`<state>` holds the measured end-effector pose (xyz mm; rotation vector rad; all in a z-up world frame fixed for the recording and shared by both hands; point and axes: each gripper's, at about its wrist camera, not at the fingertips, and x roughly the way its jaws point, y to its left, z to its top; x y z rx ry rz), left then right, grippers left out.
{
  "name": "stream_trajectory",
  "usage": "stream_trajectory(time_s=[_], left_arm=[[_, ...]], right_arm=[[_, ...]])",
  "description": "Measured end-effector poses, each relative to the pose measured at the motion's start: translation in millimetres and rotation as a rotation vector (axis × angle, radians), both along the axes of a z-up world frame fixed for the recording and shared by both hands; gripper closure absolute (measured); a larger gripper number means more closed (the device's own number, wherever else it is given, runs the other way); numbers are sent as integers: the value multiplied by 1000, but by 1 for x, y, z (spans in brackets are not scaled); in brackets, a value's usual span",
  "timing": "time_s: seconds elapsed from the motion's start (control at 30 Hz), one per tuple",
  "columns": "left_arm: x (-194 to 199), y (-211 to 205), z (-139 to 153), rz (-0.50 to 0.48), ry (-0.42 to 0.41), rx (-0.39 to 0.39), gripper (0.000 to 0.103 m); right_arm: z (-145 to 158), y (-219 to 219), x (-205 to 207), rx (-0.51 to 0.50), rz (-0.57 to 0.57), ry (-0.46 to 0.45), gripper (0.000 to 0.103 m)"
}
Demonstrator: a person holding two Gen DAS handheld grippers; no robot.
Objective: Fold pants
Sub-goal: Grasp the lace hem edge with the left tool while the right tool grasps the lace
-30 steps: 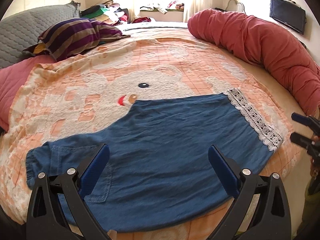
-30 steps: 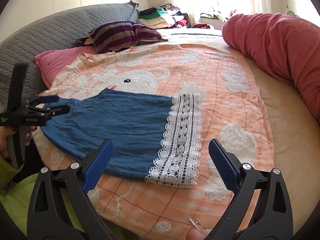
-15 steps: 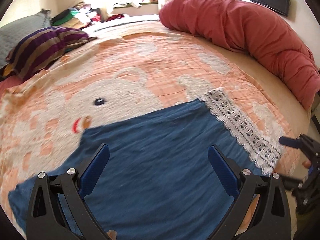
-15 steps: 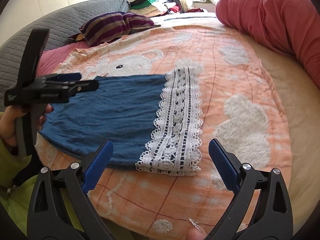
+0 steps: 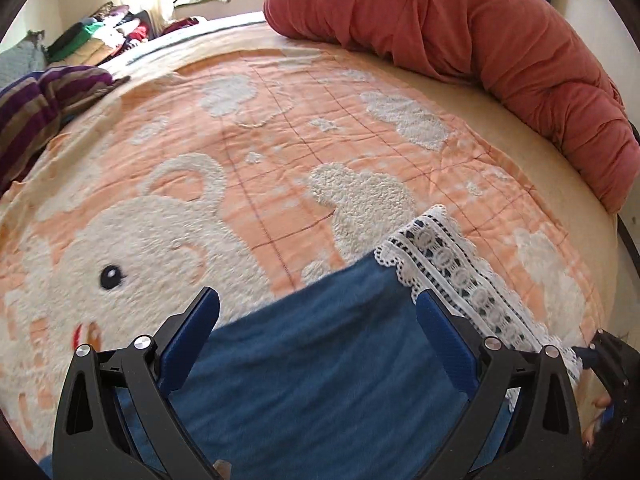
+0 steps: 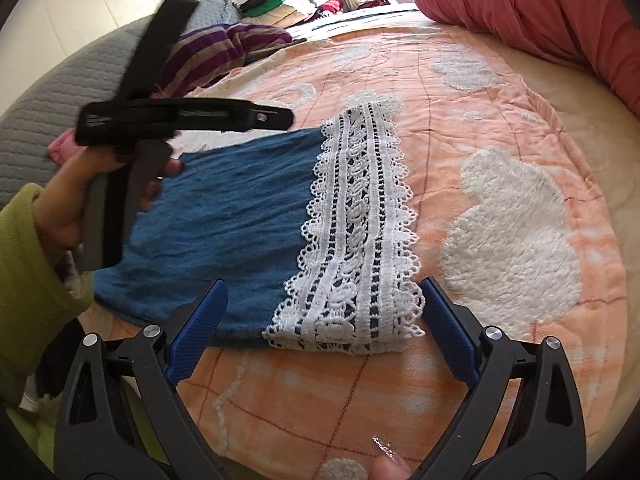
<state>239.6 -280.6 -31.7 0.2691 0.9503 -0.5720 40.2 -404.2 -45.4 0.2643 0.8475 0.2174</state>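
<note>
In the left wrist view, a bed is seen covered by an orange blanket patterned with a white bear and clouds. The blue pants are laid flat at its near edge, their white lace hem turned to the right. The left gripper is held spread above the blue cloth, nothing between its fingers. A rolled red duvet is lined along the far right side; a striped pillow and stacked clothes are seen at the left near a bright window.

In the right wrist view, the right gripper is held spread low over the near corner of the lace hem, without gripping it. The left gripper is seen side-on over the pants, held by a hand in a green sleeve. A grey quilted headboard is curved along the left.
</note>
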Motion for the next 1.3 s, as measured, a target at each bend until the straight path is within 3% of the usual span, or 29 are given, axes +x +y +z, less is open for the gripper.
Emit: stream_trajectory(time_s=[0.1,0.27,0.37,0.5,0.57,0.6,0.73,0.77,0.83,0.93,1.03,1.17,1.3], left_arm=[[9,-8,-6,-29,44,-14,5],[13,-25,-14,-108,56,-16,7],[19,-28,-25,-115,83,-40,23],[23,-26,-40,-124,132,-84,25],[22,-25,-39,-146,134,-105,29],[22,-25,-39,-151,135,-109,29],[20,-25,-41,-155,135,-117,29],[20,-25,-41,-153,135,-120,36],[17,-23,-40,-152,160,-153,50],[15,-20,-40,-146,180,-178,59],[15,-15,-40,-125,195,-195,75],[12,-10,-35,-105,196,-215,87],[11,15,-25,-70,206,-336,91]], right_arm=[[2,1,1,4,-2,-15,29],[0,0,5,18,1,-23,36],[-3,-2,9,29,5,-22,43],[-4,-1,14,57,32,-26,65],[-5,1,15,44,41,-29,64],[-7,1,17,47,33,-19,56],[-10,3,19,54,27,-14,54],[-10,4,19,53,30,-14,55],[-10,3,20,60,36,-17,66],[-10,0,21,86,45,-23,75],[-7,0,21,95,57,-34,80],[6,9,20,87,93,-71,81],[22,22,18,75,137,-117,82]])
